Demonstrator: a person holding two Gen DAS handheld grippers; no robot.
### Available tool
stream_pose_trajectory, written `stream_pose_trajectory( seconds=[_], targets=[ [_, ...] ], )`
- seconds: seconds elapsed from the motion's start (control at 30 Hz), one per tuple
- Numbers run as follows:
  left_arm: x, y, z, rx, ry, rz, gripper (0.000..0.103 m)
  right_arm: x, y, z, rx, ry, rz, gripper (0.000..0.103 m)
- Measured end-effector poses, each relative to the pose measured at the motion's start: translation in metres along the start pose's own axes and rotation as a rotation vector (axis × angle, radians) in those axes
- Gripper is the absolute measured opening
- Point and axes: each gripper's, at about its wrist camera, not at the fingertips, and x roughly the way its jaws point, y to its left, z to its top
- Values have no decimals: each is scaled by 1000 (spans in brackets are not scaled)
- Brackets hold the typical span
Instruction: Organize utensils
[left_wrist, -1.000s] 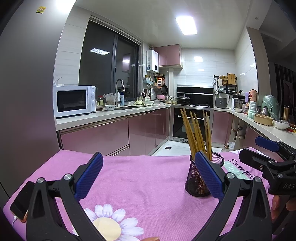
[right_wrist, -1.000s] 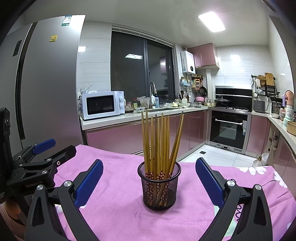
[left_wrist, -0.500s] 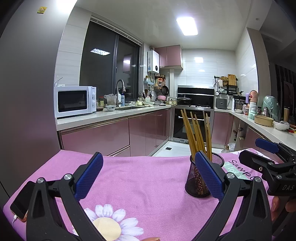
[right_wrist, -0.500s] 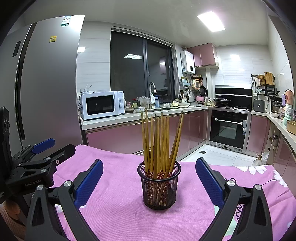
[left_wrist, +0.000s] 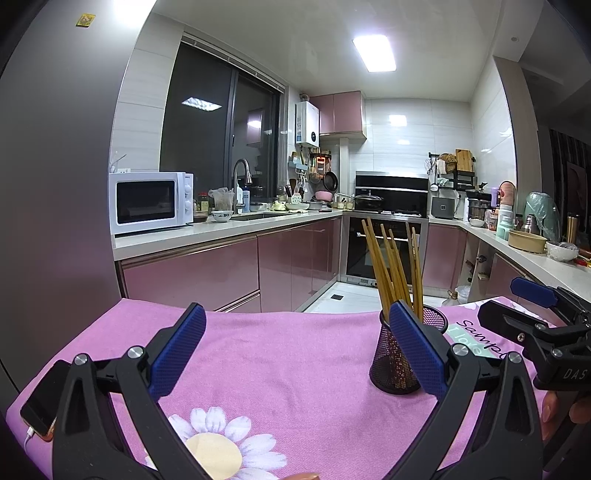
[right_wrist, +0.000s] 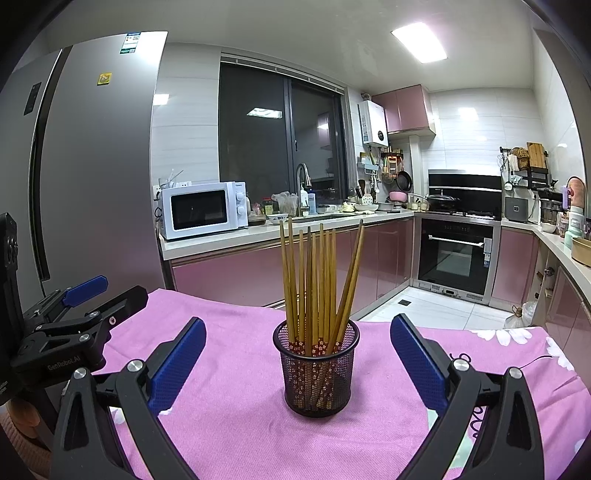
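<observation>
A black mesh cup (right_wrist: 316, 367) stands upright on the pink tablecloth (right_wrist: 236, 417) with several wooden chopsticks (right_wrist: 314, 284) upright in it. My right gripper (right_wrist: 297, 354) is open and empty, with the cup centred between its blue pads, a little beyond them. In the left wrist view the cup (left_wrist: 397, 365) sits partly behind the right finger, chopsticks (left_wrist: 393, 269) rising above it. My left gripper (left_wrist: 297, 345) is open and empty over bare cloth, to the left of the cup. Each gripper shows at the edge of the other's view.
A phone (left_wrist: 42, 400) on a cable lies at the table's left edge. A white daisy print (left_wrist: 221, 443) marks the cloth near me. Beyond the far table edge are pink kitchen cabinets (left_wrist: 192, 273), a microwave (left_wrist: 149, 201) and an oven (right_wrist: 456, 254). A fridge (right_wrist: 85, 177) stands on the left.
</observation>
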Motion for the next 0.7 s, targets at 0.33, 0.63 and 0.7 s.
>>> stream_pose_trajectory(
  seconds=[0.33, 0.63, 0.7],
  targets=[
    [0, 0, 0, -1, 0, 0, 98, 1, 1, -1, 2, 0, -3, 96],
    [0, 0, -1, 0, 0, 0, 98, 1, 2, 0, 4, 0, -2, 96],
    [0, 0, -1, 1, 0, 0, 98, 1, 2, 0, 3, 0, -4, 96]
  ],
)
